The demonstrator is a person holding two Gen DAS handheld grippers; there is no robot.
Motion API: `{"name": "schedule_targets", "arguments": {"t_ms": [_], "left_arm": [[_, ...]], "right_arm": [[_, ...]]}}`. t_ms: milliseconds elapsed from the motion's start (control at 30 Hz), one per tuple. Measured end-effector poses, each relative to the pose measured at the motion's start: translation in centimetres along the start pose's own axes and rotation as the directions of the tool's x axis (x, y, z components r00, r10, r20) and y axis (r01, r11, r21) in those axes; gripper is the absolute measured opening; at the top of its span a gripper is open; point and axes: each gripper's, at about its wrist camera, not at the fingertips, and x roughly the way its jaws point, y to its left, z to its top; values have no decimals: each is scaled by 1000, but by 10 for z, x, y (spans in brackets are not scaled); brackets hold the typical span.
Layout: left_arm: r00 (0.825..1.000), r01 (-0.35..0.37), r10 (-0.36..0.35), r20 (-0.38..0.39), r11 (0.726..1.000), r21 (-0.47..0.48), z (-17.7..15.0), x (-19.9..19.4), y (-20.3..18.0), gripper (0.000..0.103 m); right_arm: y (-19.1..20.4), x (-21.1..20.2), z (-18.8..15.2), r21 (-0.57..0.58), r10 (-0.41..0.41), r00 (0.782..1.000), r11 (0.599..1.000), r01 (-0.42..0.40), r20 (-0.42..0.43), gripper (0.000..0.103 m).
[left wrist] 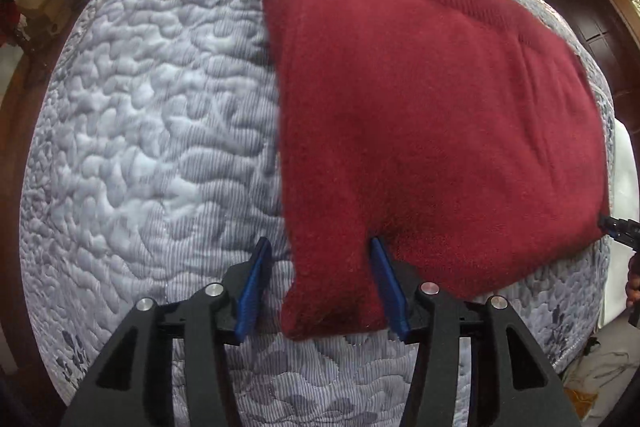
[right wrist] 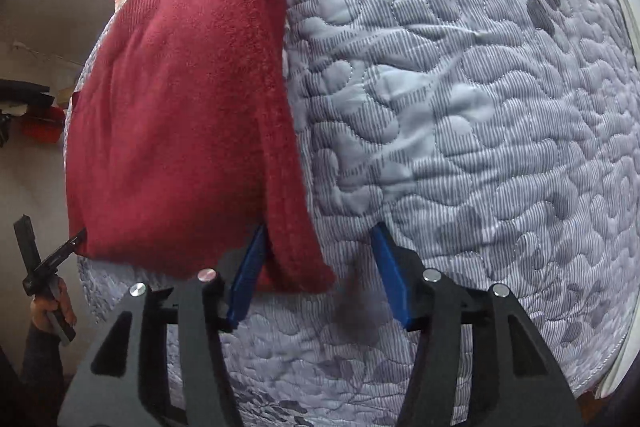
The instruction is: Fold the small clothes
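Note:
A dark red knitted sweater lies folded flat on the grey quilted bedspread. Its ribbed hem is at the far end. My left gripper is open, and the sweater's near left corner lies loose between its blue pads. In the right wrist view the sweater fills the left side. My right gripper is open too, with the near right corner of the cloth resting against its left pad. Each view shows the other gripper at the opposite near corner: the right gripper and the left gripper.
The bedspread spreads wide to the right of the sweater, with a white mattress edge beyond. A hand holds the left gripper's handle. A dark wooden cabinet stands past the bed, with clutter at the far left.

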Motion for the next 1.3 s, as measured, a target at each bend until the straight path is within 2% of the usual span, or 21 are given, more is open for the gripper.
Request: {"name": "schedule_targets", "arguments": {"t_ms": [100,133,200,267,333,367,433,500,567,633,700,767,800,833,867,933,1000,1067,1133,1200,1300], "left_arm": [[1000,-4,4,2,1000,18,1,0,-2,54],[1000,8,-8,8,1000,8,2,-8,-3,52],[998,28,-28,56,1000,0,2,-33,-7,53],[988,80,-82,131,997,16,-2,-63,-16,53],[967,188,-186,173,982,4,-9,-80,-27,53],[955,249,-244,170,968,-7,-12,-79,-35,53],[949,284,-283,136,959,13,-19,-63,-59,51],[957,264,-270,107,962,62,-24,-41,-88,51],[978,187,-192,84,980,68,-25,-17,-99,51],[994,102,-105,43,992,69,-30,6,-103,51],[995,85,-89,39,992,97,-35,16,-105,52],[993,110,-114,32,987,118,-32,9,-106,52],[988,148,-151,25,984,98,-28,-1,-101,53],[982,186,-189,33,980,67,-22,-14,-94,59],[973,223,-225,56,974,37,-18,-29,-85,64],[947,301,-295,128,953,-29,-4,-63,-57,87],[930,344,-325,172,935,-89,10,-82,-25,90],[930,353,-328,165,922,-157,33,-84,8,90],[930,364,-341,135,902,-232,58,-74,40,90],[922,388,-374,101,881,-272,81,-58,65,90],[880,469,-468,77,833,-293,102,-35,78,90]], "right_arm": [[17,-6,-7,-104,-89,995,990,92,34,51],[25,-16,-9,-128,-103,993,986,111,64,46],[48,-48,-15,-192,-95,981,973,128,170,42],[78,-69,-24,-269,-23,975,959,84,220,41],[107,-64,-30,-325,74,981,946,-12,178,30],[120,-53,-31,-347,115,982,936,-57,148,26],[147,-23,-34,-386,142,983,918,-88,113,8],[162,10,-32,-377,180,982,915,-145,60,5],[168,41,-30,-391,119,992,915,-96,34,5],[170,56,-35,-430,59,996,902,-28,59,0],[174,57,-40,-497,41,995,868,10,91,1],[184,45,-42,-510,39,996,860,9,83,10],[192,33,-43,-515,66,994,857,-10,89,24],[202,20,-47,-531,81,990,847,-10,111,37],[212,8,-50,-560,88,987,829,4,137,41],[243,-4,-66,-652,85,980,757,53,177,50],[281,-1,-94,-754,67,973,644,127,221,60],[312,14,-127,-832,57,966,522,187,253,60],[331,33,-151,-869,47,953,426,250,298,59],[353,56,-169,-885,48,938,352,305,343,58],[384,89,-177,-878,38,914,296,376,404,58]]}}
